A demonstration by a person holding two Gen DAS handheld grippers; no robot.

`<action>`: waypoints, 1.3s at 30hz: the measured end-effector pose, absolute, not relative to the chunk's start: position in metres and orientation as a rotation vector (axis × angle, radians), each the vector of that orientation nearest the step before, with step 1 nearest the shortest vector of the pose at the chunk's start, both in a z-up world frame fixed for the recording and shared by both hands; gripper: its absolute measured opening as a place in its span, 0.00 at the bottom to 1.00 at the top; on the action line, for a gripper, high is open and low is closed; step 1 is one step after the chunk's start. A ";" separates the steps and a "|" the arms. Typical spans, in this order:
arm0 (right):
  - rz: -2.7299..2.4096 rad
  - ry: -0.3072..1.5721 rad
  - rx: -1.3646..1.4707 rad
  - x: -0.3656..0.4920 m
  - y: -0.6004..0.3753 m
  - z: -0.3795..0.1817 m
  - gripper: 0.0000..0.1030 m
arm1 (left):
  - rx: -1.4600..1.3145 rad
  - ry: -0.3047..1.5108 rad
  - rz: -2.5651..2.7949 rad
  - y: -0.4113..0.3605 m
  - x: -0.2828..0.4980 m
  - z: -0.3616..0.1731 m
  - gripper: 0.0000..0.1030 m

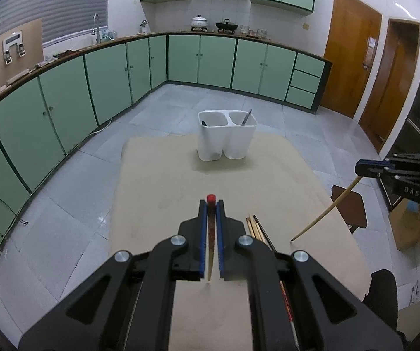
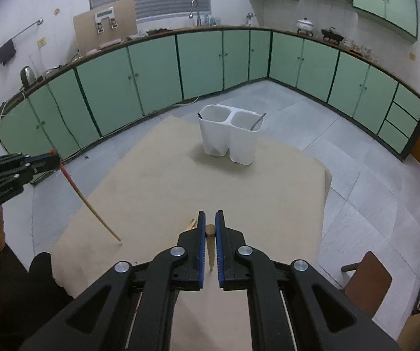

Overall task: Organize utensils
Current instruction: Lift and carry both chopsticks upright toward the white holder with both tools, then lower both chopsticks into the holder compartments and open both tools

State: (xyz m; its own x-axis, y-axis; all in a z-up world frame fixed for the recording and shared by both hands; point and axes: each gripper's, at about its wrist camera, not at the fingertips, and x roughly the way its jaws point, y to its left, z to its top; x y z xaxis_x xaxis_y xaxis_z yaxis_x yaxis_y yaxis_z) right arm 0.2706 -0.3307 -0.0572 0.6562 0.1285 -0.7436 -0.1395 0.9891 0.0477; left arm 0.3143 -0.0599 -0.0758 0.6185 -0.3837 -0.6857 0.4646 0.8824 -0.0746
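My left gripper (image 1: 211, 204) is shut on a red-topped chopstick (image 1: 210, 228), held upright with its tip near the beige table (image 1: 157, 175); it also shows in the right wrist view (image 2: 84, 199). My right gripper (image 2: 210, 216) is shut on a plain wooden chopstick (image 2: 210, 245), also seen from the left wrist (image 1: 327, 210) with its tip at the table. A white two-compartment utensil holder (image 1: 226, 137) stands at the table's far end (image 2: 230, 137), with a dark utensil in each compartment. Several more chopsticks (image 1: 258, 229) lie on the table beside my left gripper.
A brown chair (image 2: 368, 278) stands right of the table. Green cabinets (image 1: 63, 96) line the kitchen walls beyond grey floor tiles. Wooden doors (image 1: 350, 52) are at the far right.
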 end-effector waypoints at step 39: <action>0.050 0.730 0.047 0.479 -0.382 0.074 0.06 | 0.067 0.568 -0.472 -0.178 0.517 0.056 0.05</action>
State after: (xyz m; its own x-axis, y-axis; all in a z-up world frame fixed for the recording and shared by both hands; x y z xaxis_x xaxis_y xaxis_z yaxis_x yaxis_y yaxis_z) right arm 0.4786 -0.3819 0.0740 0.7441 0.0618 -0.6653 -0.0288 0.9978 0.0605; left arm 0.5166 -0.1781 0.0561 0.7398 -0.4116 -0.5322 0.4478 0.8916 -0.0671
